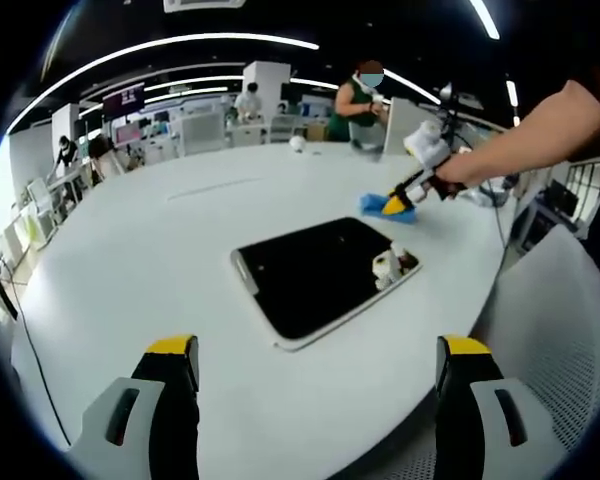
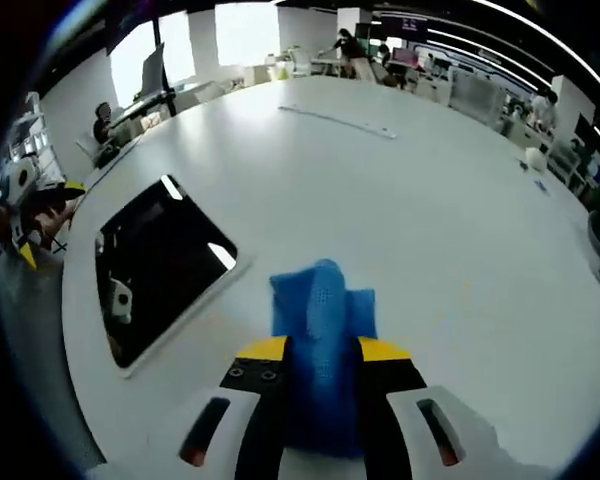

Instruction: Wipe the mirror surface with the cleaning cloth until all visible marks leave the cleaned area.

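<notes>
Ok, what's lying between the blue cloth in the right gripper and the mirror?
Only bare white table. In the right gripper view, nothing sits between the blue cloth and the mirror.

Bright ceiling strips, fisheye-warped, soft edges

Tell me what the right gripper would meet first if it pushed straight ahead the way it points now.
Probably bare white table: the right gripper, shut on the blue cleaning cloth, points past the dark rectangular mirror, which lies off to its left.
</notes>
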Demonstrator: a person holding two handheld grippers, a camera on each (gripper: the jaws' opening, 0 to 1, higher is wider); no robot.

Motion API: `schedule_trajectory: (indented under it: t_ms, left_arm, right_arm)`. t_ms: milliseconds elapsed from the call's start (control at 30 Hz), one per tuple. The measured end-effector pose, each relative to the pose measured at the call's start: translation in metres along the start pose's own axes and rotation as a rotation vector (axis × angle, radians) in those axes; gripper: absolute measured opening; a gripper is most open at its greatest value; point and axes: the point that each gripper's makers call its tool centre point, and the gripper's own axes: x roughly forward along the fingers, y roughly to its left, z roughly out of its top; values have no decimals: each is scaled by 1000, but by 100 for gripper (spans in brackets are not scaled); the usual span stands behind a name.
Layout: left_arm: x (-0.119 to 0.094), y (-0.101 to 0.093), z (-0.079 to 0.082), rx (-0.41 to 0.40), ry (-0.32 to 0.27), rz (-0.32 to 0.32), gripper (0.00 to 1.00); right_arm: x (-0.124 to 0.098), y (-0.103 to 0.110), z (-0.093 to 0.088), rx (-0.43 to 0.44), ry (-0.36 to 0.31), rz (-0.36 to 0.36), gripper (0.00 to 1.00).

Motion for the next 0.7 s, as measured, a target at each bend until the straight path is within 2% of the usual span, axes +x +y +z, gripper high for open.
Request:
schedule_trajectory:
  t_ms: [133,200,533,700]
  left_arm:
    - [0,1,0,-7,-1,2,99]
    - [0,1,0,-9,0,1,99]
    - [0,1,0,-10,-3,2,99]
    - [1,1,-1,-2,5,2,99]
  right_arm:
    - [2,-4,2,62,7,-23,5]
    - [2,-3,2,96,20,-24,3]
    - [2,-4,1,148,17,-24,2]
    - [2,-2,3,161,28,-19,5]
